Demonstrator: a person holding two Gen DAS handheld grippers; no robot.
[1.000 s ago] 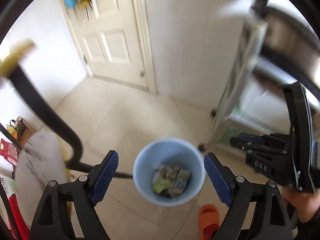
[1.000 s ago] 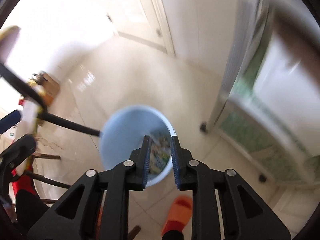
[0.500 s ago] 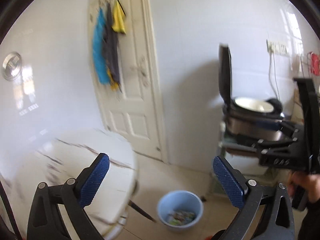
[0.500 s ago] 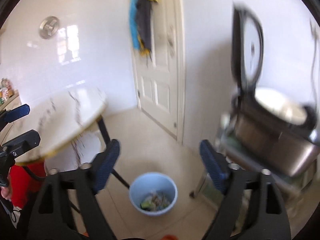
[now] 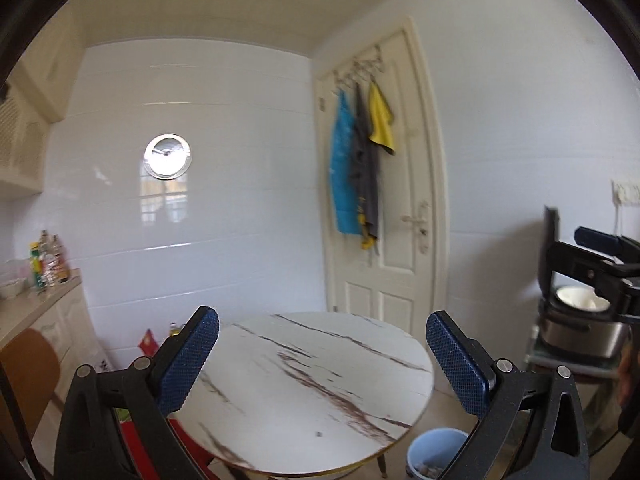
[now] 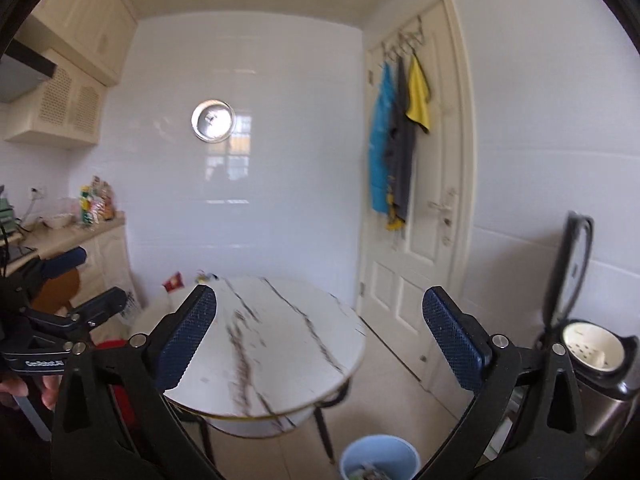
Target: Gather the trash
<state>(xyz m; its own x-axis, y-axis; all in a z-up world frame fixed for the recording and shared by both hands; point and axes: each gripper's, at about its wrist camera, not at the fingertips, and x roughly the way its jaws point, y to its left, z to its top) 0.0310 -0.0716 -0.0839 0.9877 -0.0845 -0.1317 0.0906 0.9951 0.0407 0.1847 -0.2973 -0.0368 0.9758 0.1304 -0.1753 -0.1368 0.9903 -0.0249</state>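
A light blue trash bin [image 5: 434, 454] with crumpled wrappers inside stands on the floor by the round marble table [image 5: 304, 384]; it also shows in the right wrist view [image 6: 378, 460]. My left gripper [image 5: 322, 360] is open and empty, held above the table top. My right gripper [image 6: 320, 338] is open and empty, also raised over the table [image 6: 272, 344]. Each gripper shows at the edge of the other's view. No loose trash shows on the table top.
A white door [image 6: 420, 208] with hanging cloths [image 6: 394, 140] is behind the table. An open rice cooker [image 6: 596, 356] sits on a rack at the right. A counter with bottles [image 5: 48, 264] and a brown chair [image 5: 28, 372] are at the left.
Both grippers have risen from just above the bin to table height and tilted up toward the wall. The right gripper went from nearly shut to wide open.
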